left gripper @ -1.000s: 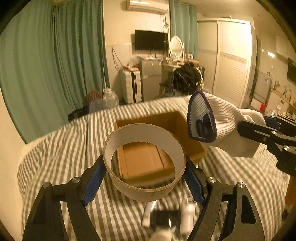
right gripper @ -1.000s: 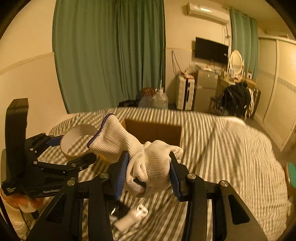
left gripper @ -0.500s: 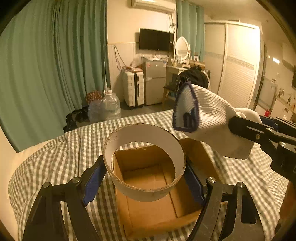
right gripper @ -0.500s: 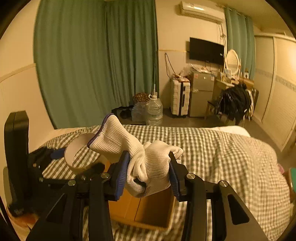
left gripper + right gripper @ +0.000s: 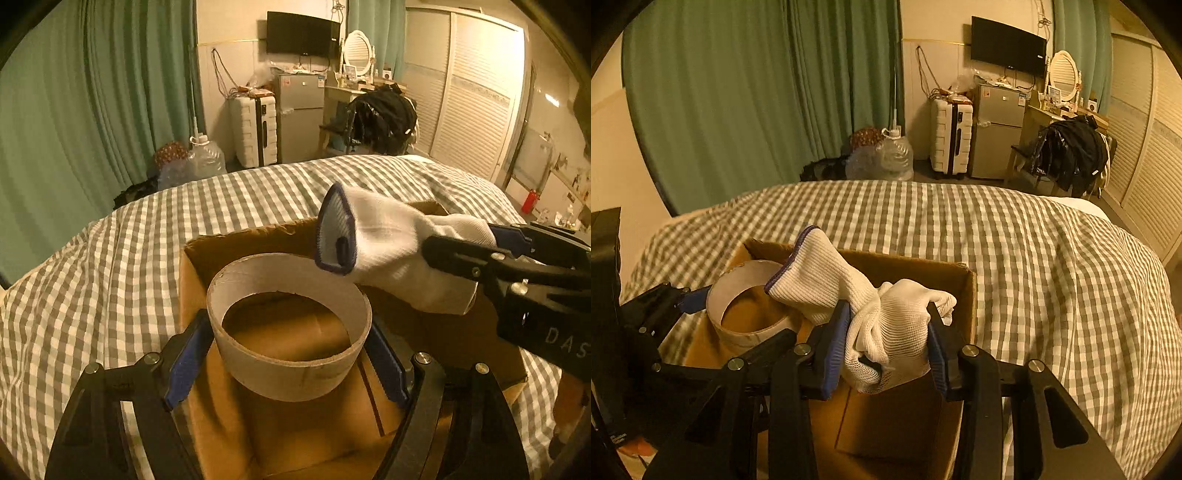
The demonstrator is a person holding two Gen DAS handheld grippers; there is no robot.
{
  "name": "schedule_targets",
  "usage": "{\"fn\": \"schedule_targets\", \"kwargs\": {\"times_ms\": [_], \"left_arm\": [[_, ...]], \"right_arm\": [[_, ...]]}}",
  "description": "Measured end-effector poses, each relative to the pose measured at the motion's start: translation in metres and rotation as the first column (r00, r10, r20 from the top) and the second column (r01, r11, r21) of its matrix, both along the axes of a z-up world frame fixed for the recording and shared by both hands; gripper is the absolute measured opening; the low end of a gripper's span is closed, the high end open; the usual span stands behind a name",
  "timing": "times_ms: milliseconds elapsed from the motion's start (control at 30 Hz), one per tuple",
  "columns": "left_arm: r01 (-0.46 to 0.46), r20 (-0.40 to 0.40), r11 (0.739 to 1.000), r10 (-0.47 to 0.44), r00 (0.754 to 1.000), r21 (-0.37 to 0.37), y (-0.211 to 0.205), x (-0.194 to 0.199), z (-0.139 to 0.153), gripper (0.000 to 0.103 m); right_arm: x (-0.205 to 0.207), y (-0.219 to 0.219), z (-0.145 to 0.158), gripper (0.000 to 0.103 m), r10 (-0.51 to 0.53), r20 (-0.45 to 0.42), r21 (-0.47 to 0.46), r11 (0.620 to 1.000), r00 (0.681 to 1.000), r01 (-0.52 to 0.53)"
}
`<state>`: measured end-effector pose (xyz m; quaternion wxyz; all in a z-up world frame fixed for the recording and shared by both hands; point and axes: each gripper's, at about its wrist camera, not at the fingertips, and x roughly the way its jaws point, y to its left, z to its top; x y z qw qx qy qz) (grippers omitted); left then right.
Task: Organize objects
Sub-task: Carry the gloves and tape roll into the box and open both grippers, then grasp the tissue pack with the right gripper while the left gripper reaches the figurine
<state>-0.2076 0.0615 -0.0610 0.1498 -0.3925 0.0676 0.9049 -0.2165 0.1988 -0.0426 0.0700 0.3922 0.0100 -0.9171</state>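
Note:
My left gripper point(image 5: 290, 360) is shut on a wide cardboard ring point(image 5: 288, 354) and holds it over the open brown cardboard box point(image 5: 236, 240). My right gripper point(image 5: 886, 349) is shut on a white knit glove with a dark cuff edge point(image 5: 890, 325) and holds it over the same box point(image 5: 938, 266), just right of the ring point(image 5: 746, 321). In the left wrist view the glove point(image 5: 384, 243) and the right gripper point(image 5: 480, 258) reach in from the right, the cuff over the ring's far rim.
The box sits on a bed with a grey-and-white checked cover point(image 5: 1034, 251). Beyond the bed are green curtains point(image 5: 757, 92), a water jug point(image 5: 895, 151), a white suitcase point(image 5: 951, 134), a small fridge point(image 5: 997, 129) and a chair with dark clothes point(image 5: 1071, 155).
Both grippers have moved forward and down over the box, still gripping the ring and the glove. The box now lies directly under both, and its inside fills the lower view.

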Motion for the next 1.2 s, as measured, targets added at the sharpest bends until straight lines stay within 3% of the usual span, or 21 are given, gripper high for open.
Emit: {"fn": "schedule_targets", "kwargs": {"times_ms": [133, 200, 300, 533, 700, 867, 1033, 1200], "left_arm": [[0.010, 0.006, 1.000, -0.010, 1.000, 0.015, 0.002, 0.013, 0.001, 0.086], [0.001, 0.012, 0.999, -0.002, 1.000, 0.033, -0.002, 0.016, 0.005, 0.096], [-0.008, -0.015, 0.999, 0.008, 1.000, 0.043, -0.006, 0.026, 0.017, 0.098], [-0.033, -0.075, 0.997, 0.038, 0.996, 0.070, -0.026, 0.067, 0.063, 0.100], [-0.055, -0.117, 0.994, 0.066, 0.991, 0.094, -0.047, 0.102, 0.096, 0.100], [-0.113, -0.138, 0.991, 0.121, 0.983, 0.065, -0.066, 0.142, 0.119, 0.100], [-0.160, -0.113, 0.987, 0.163, 0.980, 0.035, -0.079, 0.179, 0.114, 0.100], [-0.217, -0.099, 0.976, 0.217, 0.971, 0.015, -0.088, 0.212, 0.082, 0.100]], "right_arm": [[0.005, 0.007, 0.003, 0.053, -0.007, -0.023, -0.033, 0.999, 1.000, 0.007], [0.008, 0.012, 0.008, 0.062, -0.026, -0.044, -0.078, 0.997, 0.999, 0.023], [0.022, 0.019, 0.028, 0.073, -0.057, -0.106, -0.128, 0.991, 0.993, 0.043], [0.072, 0.027, 0.082, 0.074, -0.100, -0.204, -0.155, 0.986, 0.974, 0.069], [0.116, 0.016, 0.118, 0.074, -0.072, -0.256, -0.119, 0.992, 0.964, 0.042], [0.165, 0.001, 0.141, 0.075, -0.030, -0.270, -0.070, 0.997, 0.962, 0.012], [0.211, -0.010, 0.142, 0.075, -0.004, -0.271, -0.046, 0.999, 0.963, -0.009], [0.243, -0.023, 0.116, 0.075, 0.016, -0.214, -0.007, 1.000, 0.977, -0.018]]}}
